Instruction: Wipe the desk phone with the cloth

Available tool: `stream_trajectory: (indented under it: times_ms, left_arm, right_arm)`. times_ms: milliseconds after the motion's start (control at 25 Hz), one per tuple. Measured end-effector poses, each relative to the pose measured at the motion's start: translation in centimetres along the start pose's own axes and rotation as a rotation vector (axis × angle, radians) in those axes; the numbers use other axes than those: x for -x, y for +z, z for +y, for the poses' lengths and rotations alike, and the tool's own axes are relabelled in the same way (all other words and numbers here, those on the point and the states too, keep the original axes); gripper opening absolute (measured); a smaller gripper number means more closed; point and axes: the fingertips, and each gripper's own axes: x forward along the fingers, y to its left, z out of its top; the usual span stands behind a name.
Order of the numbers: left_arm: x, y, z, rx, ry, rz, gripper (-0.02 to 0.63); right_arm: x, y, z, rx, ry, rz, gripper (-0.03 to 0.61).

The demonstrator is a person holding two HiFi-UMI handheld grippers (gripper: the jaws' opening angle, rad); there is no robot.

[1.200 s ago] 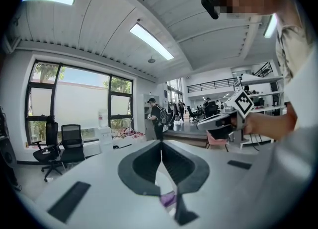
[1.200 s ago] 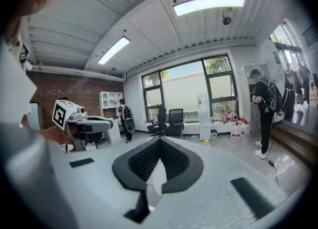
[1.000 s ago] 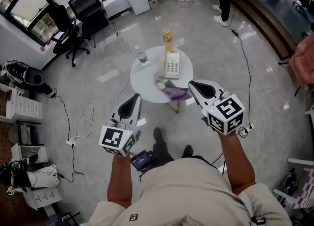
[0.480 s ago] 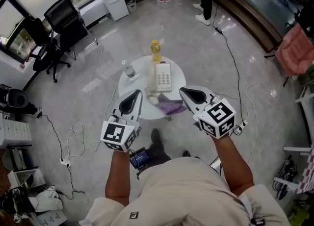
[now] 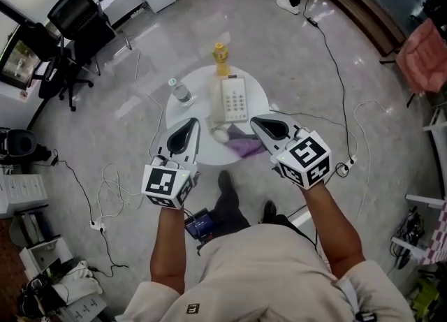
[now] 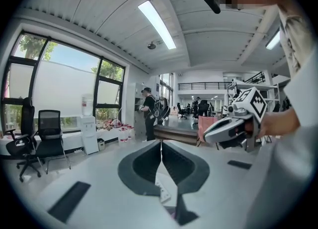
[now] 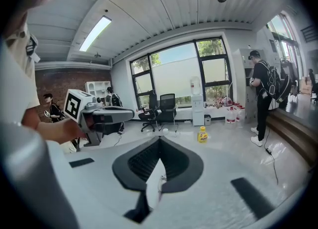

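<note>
Head view: the desk phone lies mid-way across the counter, the purple cloth at its near edge, seen between my left hand-held gripper and right hand-held gripper. Left gripper view: jaws fully together, holding nothing. Right gripper view: likewise closed and empty. I'd open the right 1 wide, then pinch a cloth fold.

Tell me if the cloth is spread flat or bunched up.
Bunched up: the purple cloth lies crumpled at the round table's near edge, in front of the desk phone.
</note>
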Motion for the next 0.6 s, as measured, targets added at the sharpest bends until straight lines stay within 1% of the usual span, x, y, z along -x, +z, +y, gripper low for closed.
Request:
stream_trajectory:
  times_ms: [360,600]
  left_arm:
    - [-2.1,-3.7,4.0,0.021,0.014,0.038,0.009]
    - [-4.0,-6.9,6.3,0.046,0.017,0.078,0.009]
  right_arm:
    - [-4.9,-3.5,-1.2,-0.034,-0.003,0.060,-0.006]
    - [-8.0,-6.9,-2.0,-0.066,-0.006,0.115,-0.006]
